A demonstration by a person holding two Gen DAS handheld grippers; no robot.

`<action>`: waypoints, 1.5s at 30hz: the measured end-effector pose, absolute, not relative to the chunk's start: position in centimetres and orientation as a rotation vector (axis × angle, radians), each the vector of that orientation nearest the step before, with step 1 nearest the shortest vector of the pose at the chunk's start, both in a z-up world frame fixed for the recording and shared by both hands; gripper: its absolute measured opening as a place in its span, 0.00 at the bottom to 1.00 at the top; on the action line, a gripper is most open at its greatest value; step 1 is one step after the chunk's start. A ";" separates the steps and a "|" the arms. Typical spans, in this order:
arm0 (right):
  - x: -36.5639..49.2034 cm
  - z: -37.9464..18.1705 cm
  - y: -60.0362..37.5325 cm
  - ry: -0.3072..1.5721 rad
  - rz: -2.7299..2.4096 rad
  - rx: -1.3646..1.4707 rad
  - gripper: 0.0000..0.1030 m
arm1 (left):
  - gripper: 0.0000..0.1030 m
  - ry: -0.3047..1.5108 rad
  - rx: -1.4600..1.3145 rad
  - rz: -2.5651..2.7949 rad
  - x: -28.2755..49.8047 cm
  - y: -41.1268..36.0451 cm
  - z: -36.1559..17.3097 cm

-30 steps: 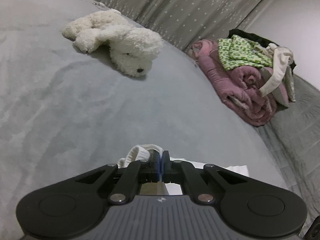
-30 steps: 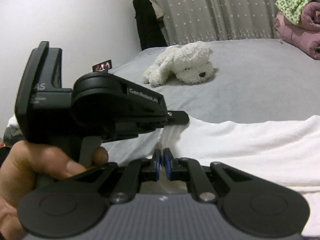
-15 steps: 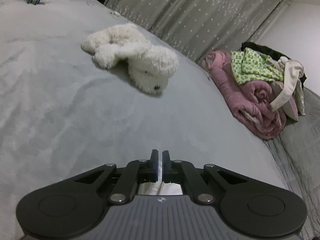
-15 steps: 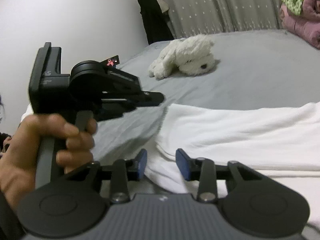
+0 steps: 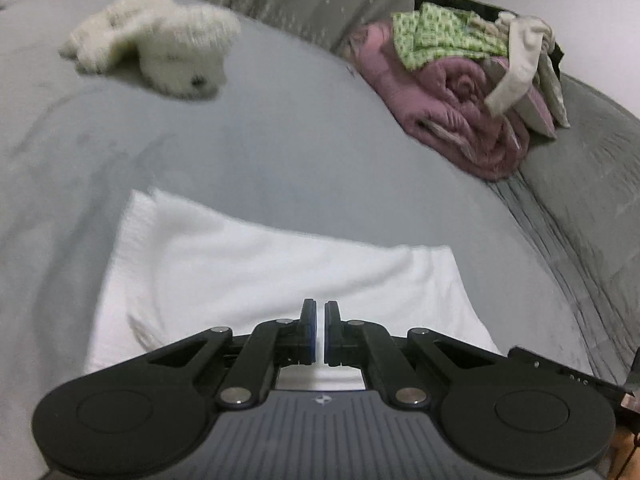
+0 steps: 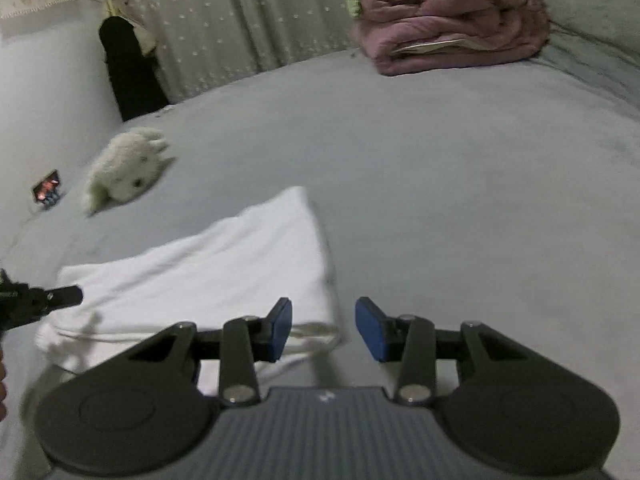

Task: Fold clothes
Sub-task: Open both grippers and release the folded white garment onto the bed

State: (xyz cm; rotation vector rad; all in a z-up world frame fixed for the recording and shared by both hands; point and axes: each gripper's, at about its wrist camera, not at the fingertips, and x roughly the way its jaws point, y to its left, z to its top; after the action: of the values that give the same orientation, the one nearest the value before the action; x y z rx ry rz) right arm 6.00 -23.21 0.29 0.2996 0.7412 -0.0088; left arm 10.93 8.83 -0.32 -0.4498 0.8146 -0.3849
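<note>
A: Left gripper (image 5: 319,332) status?
B: Jaws nearly together, only a thin slit between the pads. Nothing visibly pinched in the slit. It sits over the near edge of the white garment (image 5: 280,276); can't tell if it touches the cloth.
A: Right gripper (image 6: 323,330)?
B: Jaws spread wide, blue pads (image 6: 280,330) apart, nothing between them. Its left pad is over the garment's near right corner; its right pad is over bare bed.
A: Where's the garment?
B: White garment (image 6: 224,268) lies folded flat on the grey bed (image 6: 440,184), directly ahead of the left gripper and ahead-left of the right one. Layered edges show at the near corner.
A: Beyond that?
B: White plush toy (image 5: 160,40) far ahead-left of the left gripper, well apart from the garment. Pink rolled blanket (image 5: 452,112) far ahead-right, with a green patterned cloth (image 5: 444,36) on top. Left gripper's tip (image 6: 60,296) enters the right wrist view at the left edge, above the garment's left end. Frames blurry.
</note>
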 end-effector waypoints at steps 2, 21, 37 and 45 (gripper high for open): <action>5.8 -0.1 -24.0 0.744 -0.007 0.298 0.37 | 0.00 0.826 -0.454 -0.387 10.9 8.5 -0.6; 6.2 -1.6 -21.1 0.688 0.017 0.050 0.10 | 0.01 0.869 -0.473 -0.346 10.9 9.1 -1.5; 5.9 -1.3 -25.0 0.701 0.059 0.244 0.41 | 0.02 0.911 -0.514 -0.306 11.3 10.3 -1.9; 8.8 -0.9 -25.2 0.703 0.063 0.329 0.12 | 0.02 0.899 -0.510 -0.284 11.3 10.7 -1.8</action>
State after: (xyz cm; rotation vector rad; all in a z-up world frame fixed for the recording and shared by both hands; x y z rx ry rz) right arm 8.79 -25.21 -0.94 0.3288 0.7031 0.0627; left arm 11.27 10.69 -1.84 -0.5099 0.8985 -0.2839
